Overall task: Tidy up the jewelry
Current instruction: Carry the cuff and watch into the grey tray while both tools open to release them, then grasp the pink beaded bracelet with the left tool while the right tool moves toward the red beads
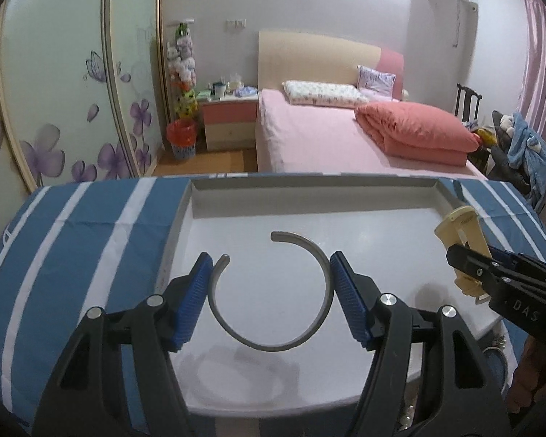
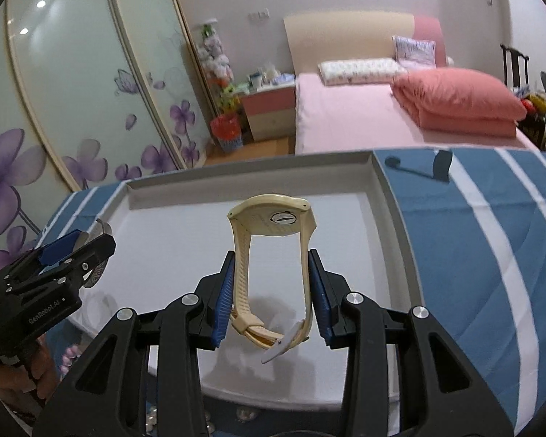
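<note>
A silver open bangle (image 1: 269, 346) hangs between the blue pads of my left gripper (image 1: 272, 258), which is shut on its two sides, just above the white tray (image 1: 309, 184). A cream wristwatch (image 2: 273, 218) with a looped strap is clamped across its strap by my right gripper (image 2: 272, 255), case pointing away, also over the tray (image 2: 393, 204). In each wrist view the other gripper shows at the edge: the right gripper (image 1: 458, 256) with the watch (image 1: 462, 224), and the left gripper (image 2: 91, 242) with the bangle (image 2: 99, 271).
The tray lies on a blue cloth with white stripes (image 1: 91, 240). A black object (image 2: 441, 165) rests on the cloth right of the tray. Pink beads (image 2: 69, 358) and pearls (image 2: 150, 415) lie by the tray's near edge. A pink bed (image 1: 327, 138) stands beyond.
</note>
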### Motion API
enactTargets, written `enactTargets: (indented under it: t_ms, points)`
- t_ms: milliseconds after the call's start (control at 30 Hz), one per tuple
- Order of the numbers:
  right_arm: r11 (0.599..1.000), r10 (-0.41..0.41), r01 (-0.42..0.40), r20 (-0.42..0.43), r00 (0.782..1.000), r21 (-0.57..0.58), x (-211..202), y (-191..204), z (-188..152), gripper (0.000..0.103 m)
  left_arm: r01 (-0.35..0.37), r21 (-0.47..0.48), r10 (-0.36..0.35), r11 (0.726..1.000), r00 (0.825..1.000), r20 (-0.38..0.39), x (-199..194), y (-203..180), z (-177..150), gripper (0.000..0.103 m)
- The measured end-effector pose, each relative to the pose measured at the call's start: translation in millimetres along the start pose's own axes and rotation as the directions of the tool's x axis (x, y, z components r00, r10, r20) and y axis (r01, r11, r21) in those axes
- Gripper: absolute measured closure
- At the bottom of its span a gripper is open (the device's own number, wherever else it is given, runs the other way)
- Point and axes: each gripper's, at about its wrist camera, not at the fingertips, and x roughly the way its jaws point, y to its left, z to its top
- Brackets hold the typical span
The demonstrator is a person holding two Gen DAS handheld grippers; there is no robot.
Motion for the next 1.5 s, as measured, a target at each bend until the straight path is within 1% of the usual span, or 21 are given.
enactTargets:
  t_ms: [100, 200, 233, 267, 300, 333, 533, 767, 967, 1133, 1267, 1333, 1367, 1433, 1500]
  points:
    - [1.0, 0.0, 0.0, -0.021, 1.0, 0.008, 4.6, 0.4, -0.8, 0.062, 0.015, -0.019, -0.016, 1.0, 0.999, -0.044, 10.6, 1.4, -0.3, 0.038]
    - [1.0, -0.008, 0.008, -0.034, 0.999, 0.002, 9.2, 1.0, 0.0, 0.056, 0.017, -0.032, -0.02, 0.999, 0.997, -0.078, 18.1, 4.3, -1.3, 0.038]
    - [1.0, -0.012, 0.012, -0.031, 0.999, -0.001, 8.6, 2.5, -0.4, 0.051, 0.02, -0.035, -0.023, 0.999, 0.997, -0.08, 18.5, 4.8, -1.4, 0.037]
    - [1.0, -0.015, 0.015, -0.025, 1.0, -0.002, 6.7, 3.3, -0.5, 0.048, 0.021, -0.037, -0.024, 0.999, 0.997, -0.077, 18.0, 5.2, -1.4, 0.036]
    - [1.0, -0.017, 0.017, -0.016, 1.0, -0.003, 4.0, 4.0, -0.1, 0.041, 0.017, -0.038, -0.02, 0.999, 0.997, -0.073, 17.5, 5.8, -0.8, 0.032]
    - [1.0, -0.018, 0.018, -0.007, 1.0, -0.003, 2.8, 2.4, 0.8, 0.038, 0.008, -0.037, -0.011, 0.999, 0.998, -0.066, 16.2, 6.8, -0.1, 0.03]
    - [1.0, -0.019, 0.019, 0.027, 0.999, 0.009, -12.9, -0.1, 1.4, 0.038, 0.001, -0.057, -0.004, 0.998, 0.999, -0.049, 0.4, 16.1, 2.7, 0.03]
    - [1.0, -0.005, 0.005, 0.07, 0.998, 0.011, -43.3, 1.8, -9.1, 0.037, -0.012, -0.062, 0.011, 0.998, 1.0, -0.023, -34.2, 30.4, -5.6, 0.029]
    - [1.0, 0.023, -0.024, 0.1, 0.995, 0.005, -79.6, 8.4, -33.9, 0.038, -0.013, -0.072, 0.011, 0.997, 1.0, -0.028, -68.5, 47.8, -37.5, 0.029]
    - [0.999, 0.036, -0.036, 0.1, 0.994, -0.008, -102.0, 14.5, -64.9, 0.037, -0.014, -0.073, 0.009, 0.997, 0.998, -0.066, -88.0, 53.5, -72.8, 0.029]
    - [0.999, 0.035, -0.034, 0.087, 0.996, -0.022, -111.2, 19.9, -84.4, 0.037, -0.014, -0.059, 0.008, 0.998, 0.995, -0.104, -92.1, 54.3, -92.9, 0.029]
    - [0.999, 0.038, -0.035, 0.088, 0.995, -0.029, -115.3, 22.6, -90.8, 0.037, -0.021, -0.048, 0.015, 0.999, 0.992, -0.129, -90.0, 54.0, -100.2, 0.031]
    - [0.999, 0.039, -0.036, 0.088, 0.995, -0.032, -116.3, 23.9, -92.6, 0.037, -0.021, -0.045, 0.015, 0.999, 0.99, -0.142, -87.7, 53.4, -102.9, 0.036]
    - [0.999, 0.042, -0.039, 0.087, 0.995, -0.039, -118.6, 26.5, -97.8, 0.037, -0.017, -0.037, 0.01, 0.999, 0.985, -0.17, -82.8, 50.6, -107.0, 0.04]
    - [0.998, 0.04, -0.036, 0.085, 0.996, -0.044, -119.0, 27.9, -100.1, 0.037, -0.021, -0.025, 0.016, 0.999, 0.982, -0.188, -77.0, 48.4, -108.0, 0.047]
